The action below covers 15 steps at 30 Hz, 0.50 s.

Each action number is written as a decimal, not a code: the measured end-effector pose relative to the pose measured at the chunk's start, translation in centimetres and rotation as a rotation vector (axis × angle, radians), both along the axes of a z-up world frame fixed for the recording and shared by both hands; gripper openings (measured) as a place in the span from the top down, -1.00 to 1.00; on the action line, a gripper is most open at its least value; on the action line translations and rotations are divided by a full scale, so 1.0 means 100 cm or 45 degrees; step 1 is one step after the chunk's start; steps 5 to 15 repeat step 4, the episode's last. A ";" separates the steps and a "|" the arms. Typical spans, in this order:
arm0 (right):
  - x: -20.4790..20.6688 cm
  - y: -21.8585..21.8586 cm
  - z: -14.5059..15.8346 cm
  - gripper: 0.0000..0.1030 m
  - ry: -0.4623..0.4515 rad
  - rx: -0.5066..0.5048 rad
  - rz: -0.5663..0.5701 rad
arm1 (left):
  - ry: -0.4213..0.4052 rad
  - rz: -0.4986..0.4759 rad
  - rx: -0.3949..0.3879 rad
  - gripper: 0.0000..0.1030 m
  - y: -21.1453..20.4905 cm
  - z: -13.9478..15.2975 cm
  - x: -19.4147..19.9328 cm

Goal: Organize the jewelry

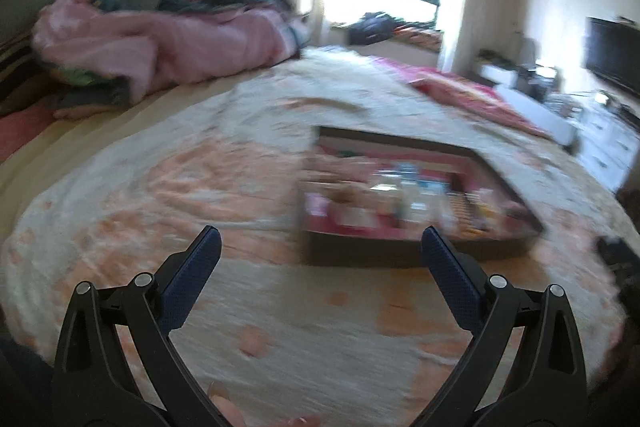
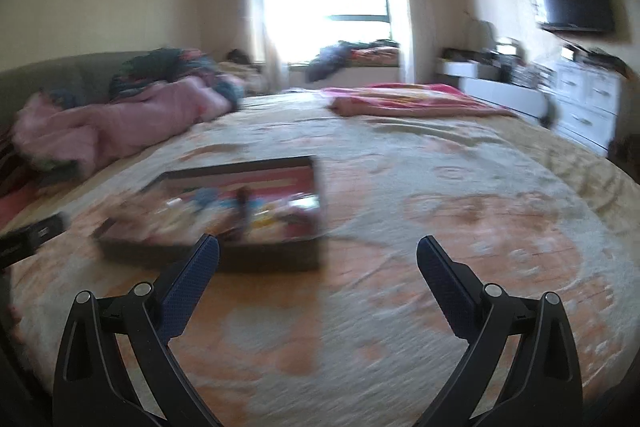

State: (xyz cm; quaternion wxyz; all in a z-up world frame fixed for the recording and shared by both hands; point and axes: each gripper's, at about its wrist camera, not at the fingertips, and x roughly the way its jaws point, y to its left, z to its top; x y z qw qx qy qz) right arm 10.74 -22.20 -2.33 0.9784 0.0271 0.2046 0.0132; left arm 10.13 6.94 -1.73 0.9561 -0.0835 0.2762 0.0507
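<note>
— Both grippers, left gripper (image 1: 320, 241) and right gripper (image 2: 318, 247), hover low over the bed (image 1: 160, 187), jaws spread wide, holding nothing.

— And the jewelry box (image 1: 400, 251)?

— Open on the bedspread, ahead and right of the left gripper, ahead and left of the right one (image 2: 256, 251). Contents blurred. Bare bedspread surrounds it; pink bedding (image 2: 120, 123) lies well apart.

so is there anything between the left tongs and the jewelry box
Nothing: in the left wrist view only bare patterned bedspread lies between the open left tongs and the jewelry box.
</note>
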 end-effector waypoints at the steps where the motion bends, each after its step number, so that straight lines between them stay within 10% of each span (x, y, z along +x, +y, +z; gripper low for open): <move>1: 0.017 -0.015 0.002 -0.87 0.047 -0.002 -0.073 | 0.056 0.060 0.007 -0.78 0.015 -0.001 0.013; 4: 0.070 -0.058 0.001 -0.87 0.215 -0.031 -0.255 | 0.196 0.230 0.017 -0.78 0.067 -0.006 0.055; 15: 0.070 -0.058 0.001 -0.87 0.215 -0.031 -0.255 | 0.196 0.230 0.017 -0.78 0.067 -0.006 0.055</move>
